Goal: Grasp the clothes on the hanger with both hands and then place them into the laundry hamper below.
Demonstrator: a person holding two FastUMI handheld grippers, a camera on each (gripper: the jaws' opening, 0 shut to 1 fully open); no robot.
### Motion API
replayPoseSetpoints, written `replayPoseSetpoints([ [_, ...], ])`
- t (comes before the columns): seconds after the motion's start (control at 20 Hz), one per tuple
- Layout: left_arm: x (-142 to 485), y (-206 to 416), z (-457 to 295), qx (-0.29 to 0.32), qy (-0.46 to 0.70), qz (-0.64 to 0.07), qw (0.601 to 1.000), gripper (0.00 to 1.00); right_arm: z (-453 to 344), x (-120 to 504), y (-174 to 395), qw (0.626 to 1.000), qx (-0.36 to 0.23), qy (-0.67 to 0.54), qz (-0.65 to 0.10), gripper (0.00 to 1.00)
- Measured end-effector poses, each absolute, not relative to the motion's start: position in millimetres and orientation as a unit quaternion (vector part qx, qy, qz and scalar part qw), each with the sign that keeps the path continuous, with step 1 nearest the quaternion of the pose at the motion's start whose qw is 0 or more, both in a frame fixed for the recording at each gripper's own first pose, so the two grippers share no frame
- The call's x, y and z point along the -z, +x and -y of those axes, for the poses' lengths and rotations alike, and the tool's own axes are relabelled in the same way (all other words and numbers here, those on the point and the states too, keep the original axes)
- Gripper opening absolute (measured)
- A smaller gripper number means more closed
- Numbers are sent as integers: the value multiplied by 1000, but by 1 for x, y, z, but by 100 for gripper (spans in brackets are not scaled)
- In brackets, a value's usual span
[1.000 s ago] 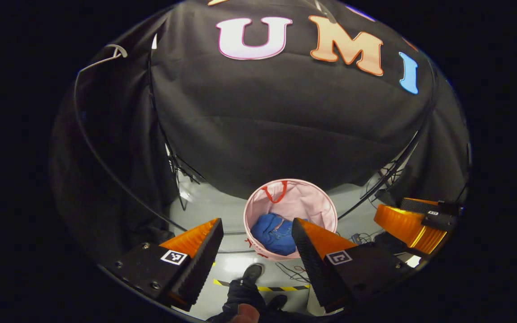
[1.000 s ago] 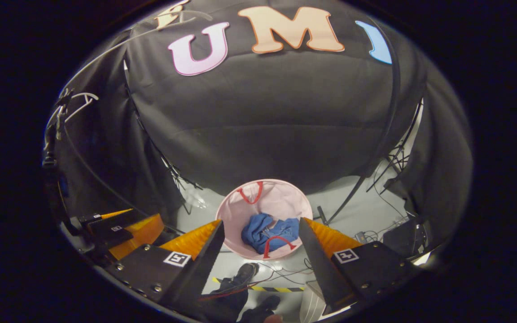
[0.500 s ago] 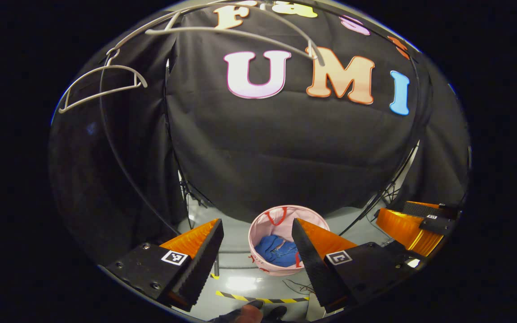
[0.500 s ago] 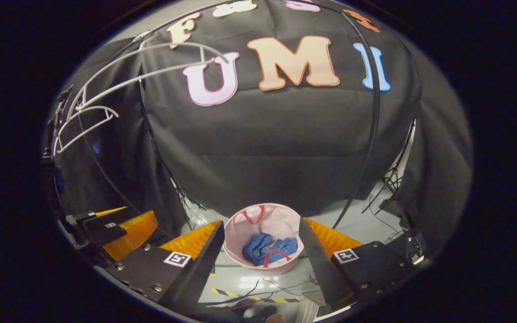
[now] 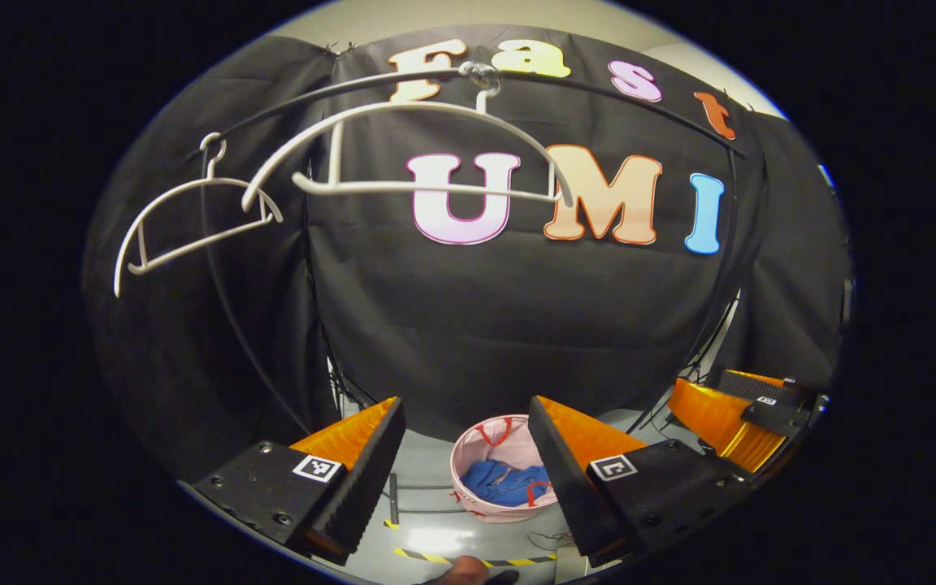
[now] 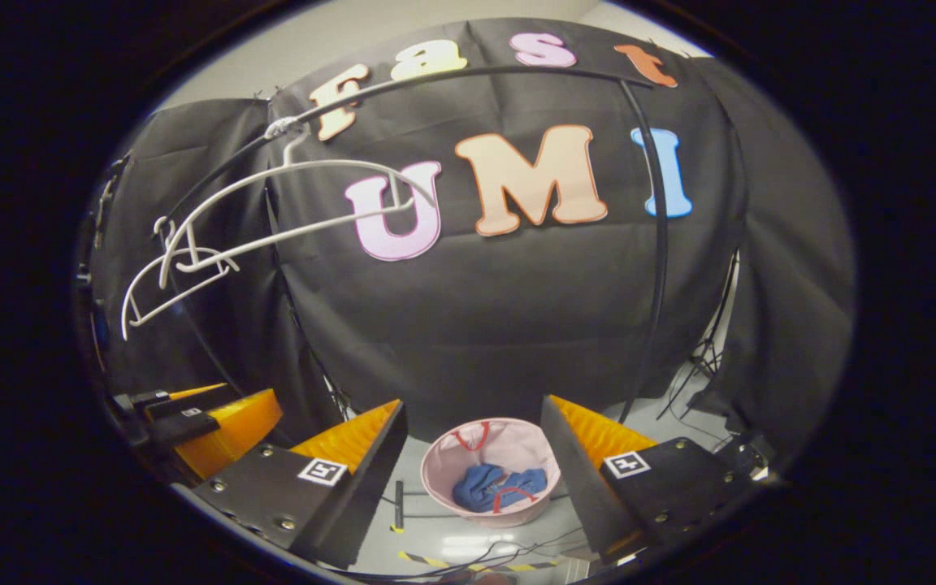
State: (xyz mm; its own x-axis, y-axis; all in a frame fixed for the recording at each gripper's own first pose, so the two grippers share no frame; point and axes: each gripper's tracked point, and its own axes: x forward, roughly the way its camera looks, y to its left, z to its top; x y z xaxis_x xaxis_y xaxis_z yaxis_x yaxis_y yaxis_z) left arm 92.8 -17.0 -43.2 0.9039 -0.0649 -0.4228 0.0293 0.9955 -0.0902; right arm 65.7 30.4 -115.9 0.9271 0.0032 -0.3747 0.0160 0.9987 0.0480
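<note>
A blue garment (image 5: 505,481) lies crumpled inside the round pink hamper (image 5: 468,448) with red handles, on the floor far below. My left gripper (image 5: 461,479) is open and holds nothing, and the hamper shows between its fingers. My right gripper (image 6: 472,479) is also open and bare above the same hamper (image 6: 445,473) and blue garment (image 6: 484,489). Two bare white hangers (image 5: 411,150) (image 5: 192,215) hang from the black rail (image 5: 622,93). The right gripper (image 5: 728,410) shows at the left gripper view's lower right, and the left gripper (image 6: 208,418) at the right gripper view's lower left.
The rail (image 6: 517,71) bends down into an upright pole (image 6: 661,260) on the right. Black cloth walls close the booth behind and at both sides. Cables and a yellow-black tape strip (image 5: 435,559) lie on the grey floor near the hamper.
Both grippers have lifted and tilted upward, still open. The hamper has shrunk and slid lower in both views, and the bare hangers and rail have come into sight.
</note>
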Motion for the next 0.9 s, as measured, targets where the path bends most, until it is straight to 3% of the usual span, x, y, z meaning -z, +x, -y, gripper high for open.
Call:
replayPoseSetpoints([
  [0.6, -54, 89, -8, 17, -19, -126, 992, 93, -53, 15, 46, 994, -17, 18, -109, 99],
  [0.9, -100, 84, 3, 23, -4, -55, 998, 92, -31, -3, 36, 996, -5, 30, -81, 100],
])
